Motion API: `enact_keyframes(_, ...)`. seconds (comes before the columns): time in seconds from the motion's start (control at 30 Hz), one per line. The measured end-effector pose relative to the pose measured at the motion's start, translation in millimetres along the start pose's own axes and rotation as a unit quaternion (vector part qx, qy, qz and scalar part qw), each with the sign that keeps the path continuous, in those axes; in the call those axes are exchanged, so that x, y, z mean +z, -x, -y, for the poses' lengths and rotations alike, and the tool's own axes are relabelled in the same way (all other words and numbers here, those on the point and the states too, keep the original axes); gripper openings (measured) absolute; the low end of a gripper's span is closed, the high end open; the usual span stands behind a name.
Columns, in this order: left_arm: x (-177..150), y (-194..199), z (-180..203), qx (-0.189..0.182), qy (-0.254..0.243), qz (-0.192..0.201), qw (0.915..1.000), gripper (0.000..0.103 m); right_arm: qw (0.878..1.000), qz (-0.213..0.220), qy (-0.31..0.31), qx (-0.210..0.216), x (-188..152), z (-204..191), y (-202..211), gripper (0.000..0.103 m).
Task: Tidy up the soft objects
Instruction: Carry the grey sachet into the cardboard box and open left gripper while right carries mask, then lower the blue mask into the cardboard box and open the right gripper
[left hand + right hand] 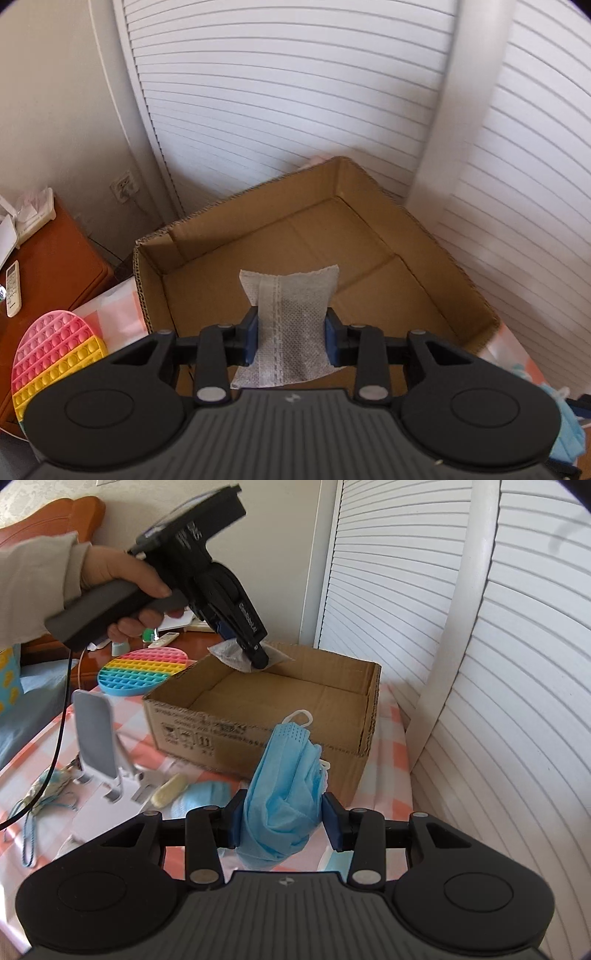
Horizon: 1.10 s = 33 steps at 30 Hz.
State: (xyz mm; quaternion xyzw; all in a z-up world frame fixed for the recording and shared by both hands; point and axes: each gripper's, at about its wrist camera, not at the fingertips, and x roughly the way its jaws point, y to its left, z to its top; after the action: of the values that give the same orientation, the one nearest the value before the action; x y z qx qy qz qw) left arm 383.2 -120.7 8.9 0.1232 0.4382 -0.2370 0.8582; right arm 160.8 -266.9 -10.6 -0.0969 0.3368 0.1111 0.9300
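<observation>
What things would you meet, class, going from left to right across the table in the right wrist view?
white stand → rainbow pop-it mat → cream pouch → cardboard box → blue face mask held in the right gripper → white louvred door

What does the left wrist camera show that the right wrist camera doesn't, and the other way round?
Only the left wrist view: the whole bare inside of the cardboard box, seen from above, and a white remote on the wooden cabinet.

Only the right wrist view: the person's hand on the left gripper, the blue face mask in the right gripper, and a white phone stand.

Both: the box, the white mesh sachet in the left jaws, and the rainbow pop toy.
</observation>
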Motion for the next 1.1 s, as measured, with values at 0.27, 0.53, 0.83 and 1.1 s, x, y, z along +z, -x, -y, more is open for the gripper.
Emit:
enact_keyframes(0.27, -2, 7, -20, 0.008, 0.001, 0.015, 0.9999, 0.079, 1.0, 0.003, 0.003, -0.002, 21, -2, -21, 0.047)
enact_keyframes(0.53, -42, 71, -34, -0.007, -0.009, 0.059, 0.9982, 0.09, 1.0, 0.006, -0.002, 0.014, 58, -2, -45, 0.047)
enact_keyframes(0.83, -101, 118, -50, 0.028, 0.004, 0.089, 0.9956, 0.093, 1.0, -0.021, 0.002, -0.002, 110, -3, -109, 0.047)
enact_keyframes(1.1, -159, 147, -54, 0.045, 0.042, 0.11, 0.9921, 0.097, 0.998, -0.021, -0.031, -0.041, 128, 7, -142, 0.098)
